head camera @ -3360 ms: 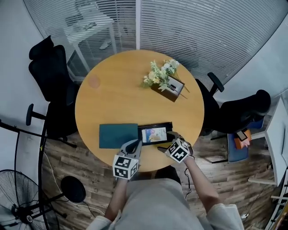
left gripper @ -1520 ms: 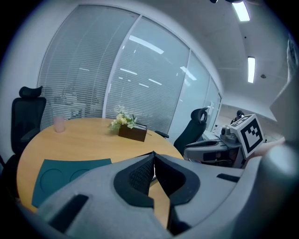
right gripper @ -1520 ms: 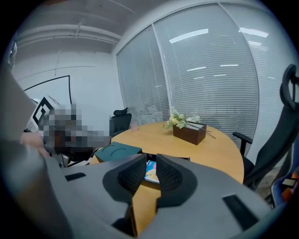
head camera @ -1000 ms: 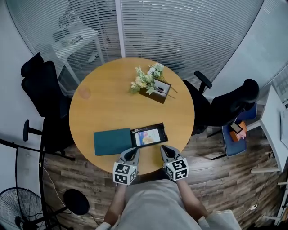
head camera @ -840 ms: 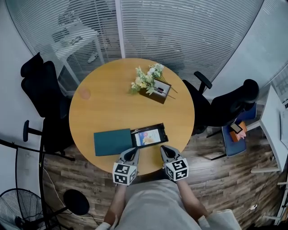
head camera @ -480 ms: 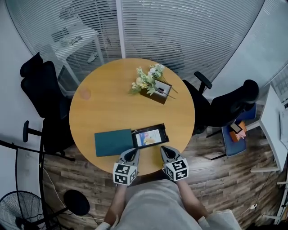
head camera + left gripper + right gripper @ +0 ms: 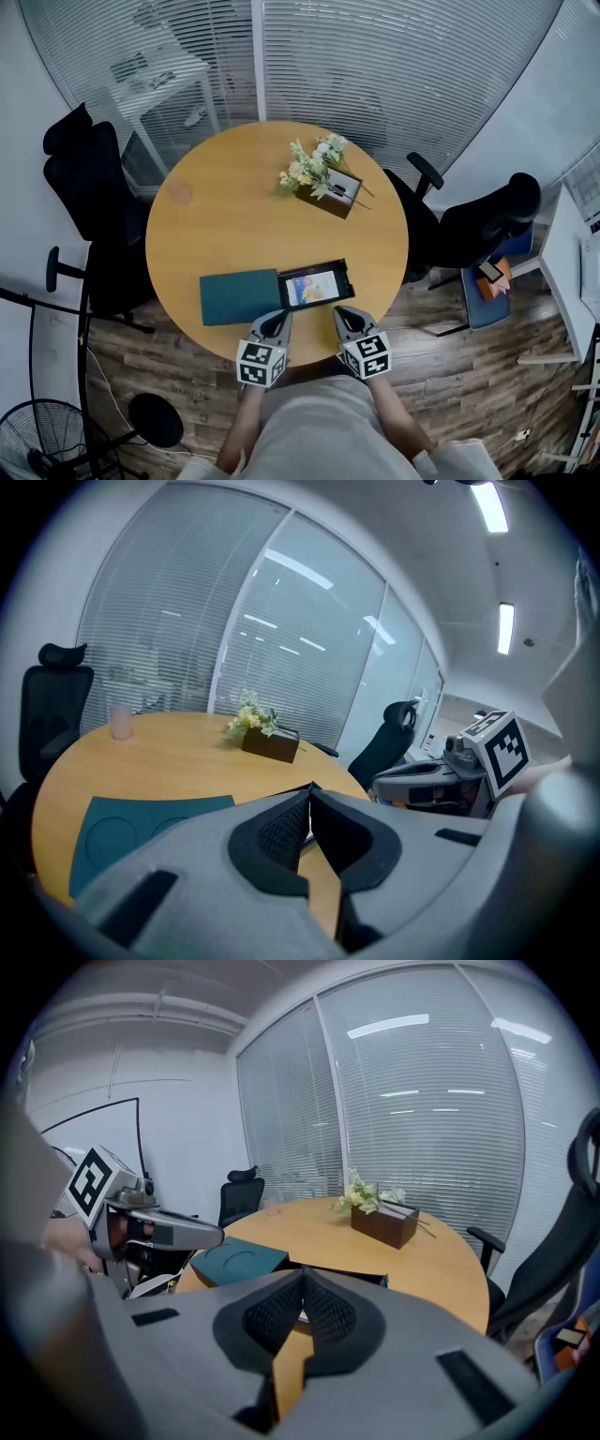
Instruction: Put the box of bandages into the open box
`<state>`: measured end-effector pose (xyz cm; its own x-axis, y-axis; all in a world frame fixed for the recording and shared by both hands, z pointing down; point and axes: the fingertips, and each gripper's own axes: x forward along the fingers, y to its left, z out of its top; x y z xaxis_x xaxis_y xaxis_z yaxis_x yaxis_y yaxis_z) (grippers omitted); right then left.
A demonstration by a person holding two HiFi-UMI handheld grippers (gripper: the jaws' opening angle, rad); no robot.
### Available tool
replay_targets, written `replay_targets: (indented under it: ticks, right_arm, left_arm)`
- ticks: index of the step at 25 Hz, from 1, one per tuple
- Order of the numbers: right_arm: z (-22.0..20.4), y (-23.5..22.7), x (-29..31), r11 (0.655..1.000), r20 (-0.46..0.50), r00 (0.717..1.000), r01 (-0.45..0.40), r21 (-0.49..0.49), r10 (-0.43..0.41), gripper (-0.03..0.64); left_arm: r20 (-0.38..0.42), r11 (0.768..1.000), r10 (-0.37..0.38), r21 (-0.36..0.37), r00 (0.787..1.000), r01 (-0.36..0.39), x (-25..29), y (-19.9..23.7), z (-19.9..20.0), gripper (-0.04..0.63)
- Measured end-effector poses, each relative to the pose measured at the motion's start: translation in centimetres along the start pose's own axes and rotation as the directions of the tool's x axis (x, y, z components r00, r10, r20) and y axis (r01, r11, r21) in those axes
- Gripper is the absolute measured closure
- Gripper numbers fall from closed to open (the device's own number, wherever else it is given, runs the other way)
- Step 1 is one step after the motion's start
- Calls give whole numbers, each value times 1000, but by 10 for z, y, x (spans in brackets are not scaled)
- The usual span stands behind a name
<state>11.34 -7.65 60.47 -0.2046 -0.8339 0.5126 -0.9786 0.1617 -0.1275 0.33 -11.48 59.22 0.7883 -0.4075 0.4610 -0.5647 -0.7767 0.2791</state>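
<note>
The box of bandages [image 7: 314, 285], colourful on top, lies inside the open black box [image 7: 346, 275] near the table's front edge. The box's teal lid [image 7: 239, 297] lies flat beside it on the left. My left gripper [image 7: 274, 319] hangs just off the table edge below the lid's right end, shut and empty. My right gripper [image 7: 341, 313] hangs below the open box's right end, also shut and empty. In the left gripper view the fingertips [image 7: 309, 789] meet, with the teal lid [image 7: 122, 822] beyond. In the right gripper view the pads [image 7: 302, 1277] touch, and the lid [image 7: 239, 1258] and the black box rim [image 7: 352, 1273] show ahead.
The round wooden table [image 7: 244, 216] carries a brown box with flowers [image 7: 330, 183] at the back right and a pink cup [image 7: 180, 192] at the left. Black office chairs [image 7: 89, 178] stand left and right [image 7: 478, 225]. A fan [image 7: 42, 445] stands on the floor at lower left.
Since the oldest frame both grippers have drawn back from the open box to the table's front edge. Over the last second they hold still; only the head view shifts slightly.
</note>
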Motion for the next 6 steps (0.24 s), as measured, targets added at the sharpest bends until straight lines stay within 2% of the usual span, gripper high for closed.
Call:
replay_targets:
  ticks: [6]
  right_arm:
    - [1,5,3,999,-19,1000,1,-40,-2,620]
  left_arm:
    - [5,1000,-1,-14,1000,1,-5,5,-1,584]
